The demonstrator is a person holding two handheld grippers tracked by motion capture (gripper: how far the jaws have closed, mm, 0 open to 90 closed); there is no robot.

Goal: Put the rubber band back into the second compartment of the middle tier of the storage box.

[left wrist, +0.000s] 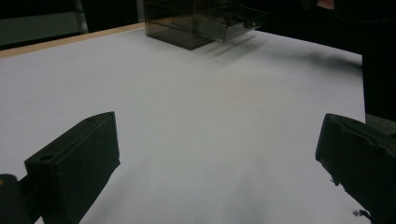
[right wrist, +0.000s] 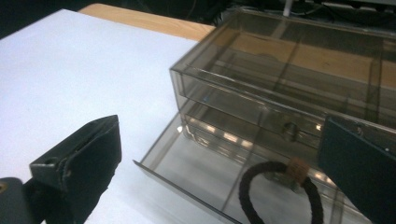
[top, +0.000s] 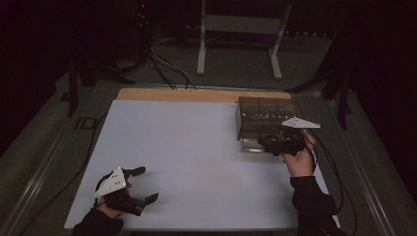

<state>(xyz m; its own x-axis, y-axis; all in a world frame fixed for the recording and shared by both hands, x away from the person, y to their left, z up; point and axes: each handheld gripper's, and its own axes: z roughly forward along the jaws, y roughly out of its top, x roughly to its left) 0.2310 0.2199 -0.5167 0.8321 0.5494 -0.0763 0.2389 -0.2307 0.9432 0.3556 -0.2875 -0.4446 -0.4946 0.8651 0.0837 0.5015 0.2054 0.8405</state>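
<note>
A dark hair tie [right wrist: 280, 193] with a small tan band lies in the pulled-out bottom drawer [right wrist: 187, 168] of a smoky transparent drawer box [top: 264, 117] near the far right corner of the tabletop [top: 187, 147]. The box's closed upper drawer stands directly behind the tie, and the open drawer's front wall rises on the near side. The right claw [top: 268, 142] hovers over that drawer, its jaws spread wide on either side of the tie without touching it. Left of the box the white surface is bare up to the wooden strip at the far edge. The left claw [top: 145, 184] rests near the near left corner, wide open and holding nothing.
</note>
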